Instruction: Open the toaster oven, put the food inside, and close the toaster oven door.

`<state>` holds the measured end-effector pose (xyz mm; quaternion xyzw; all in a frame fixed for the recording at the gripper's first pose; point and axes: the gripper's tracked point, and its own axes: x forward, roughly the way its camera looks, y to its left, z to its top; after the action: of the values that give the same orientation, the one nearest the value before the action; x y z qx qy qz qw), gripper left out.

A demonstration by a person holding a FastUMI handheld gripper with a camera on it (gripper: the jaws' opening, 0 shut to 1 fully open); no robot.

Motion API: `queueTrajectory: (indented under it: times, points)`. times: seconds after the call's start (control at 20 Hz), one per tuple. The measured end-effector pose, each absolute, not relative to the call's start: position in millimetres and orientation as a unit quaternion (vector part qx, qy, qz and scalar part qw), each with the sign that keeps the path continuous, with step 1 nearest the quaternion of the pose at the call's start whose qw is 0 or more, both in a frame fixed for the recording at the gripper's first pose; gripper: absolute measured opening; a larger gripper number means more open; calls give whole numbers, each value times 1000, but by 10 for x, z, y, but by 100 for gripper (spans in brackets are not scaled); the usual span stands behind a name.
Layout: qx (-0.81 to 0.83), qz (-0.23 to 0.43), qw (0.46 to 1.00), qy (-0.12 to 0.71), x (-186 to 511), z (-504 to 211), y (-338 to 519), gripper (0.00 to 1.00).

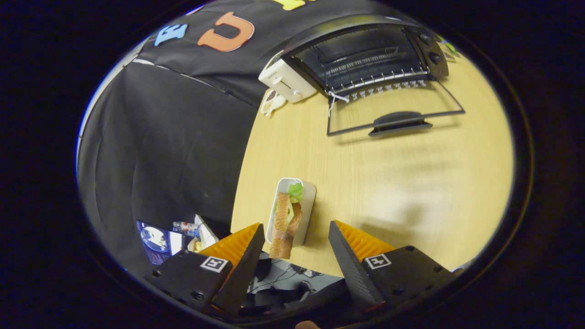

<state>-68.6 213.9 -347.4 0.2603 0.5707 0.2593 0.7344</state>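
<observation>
With the tongs (296, 228) spread open around the sandwich (285, 224), an off-centre squeeze could tip its white tray (309, 201) off the table (388, 183) edge.

Matt pale wood-grain table (388, 183)

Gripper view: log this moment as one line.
toaster oven: door open, flat on table | sandwich: on white tray, between fingers | gripper: open, touching nothing

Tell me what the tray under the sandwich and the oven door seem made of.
Tray: looks like white glossy plastic or ceramic, smooth rim. Oven door: clear glass in a dark frame, table visible through it. Gripper fingers open around the sandwich.
</observation>
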Motion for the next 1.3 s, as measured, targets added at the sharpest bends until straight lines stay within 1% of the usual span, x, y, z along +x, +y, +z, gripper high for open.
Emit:
queueTrajectory:
  times: [0.25, 0.4, 0.5, 0.55, 0.6, 0.75, 0.85, 1.0, 1.1, 1.2, 1.3]
  points:
    - [283, 256, 699, 604, -734, -3645, 2391, 83]
    - [297, 250, 683, 618, -738, -3699, 2505, 68]
    - [298, 248, 682, 620, -721, -3694, 2521, 57]
    - [297, 248, 682, 621, -700, -3702, 2519, 48]
    - [299, 247, 681, 621, -688, -3678, 2504, 44]
    - [300, 249, 681, 620, -659, -3620, 2490, 35]
    - [310, 258, 678, 615, -655, -3463, 2490, 32]
    - [336, 273, 675, 598, -608, -3113, 2414, 32]
    - [351, 280, 683, 576, -509, -2864, 2304, 32]
    - [380, 278, 695, 543, -339, -2613, 2118, 32]
    - [413, 259, 711, 506, -105, -2433, 1829, 32]
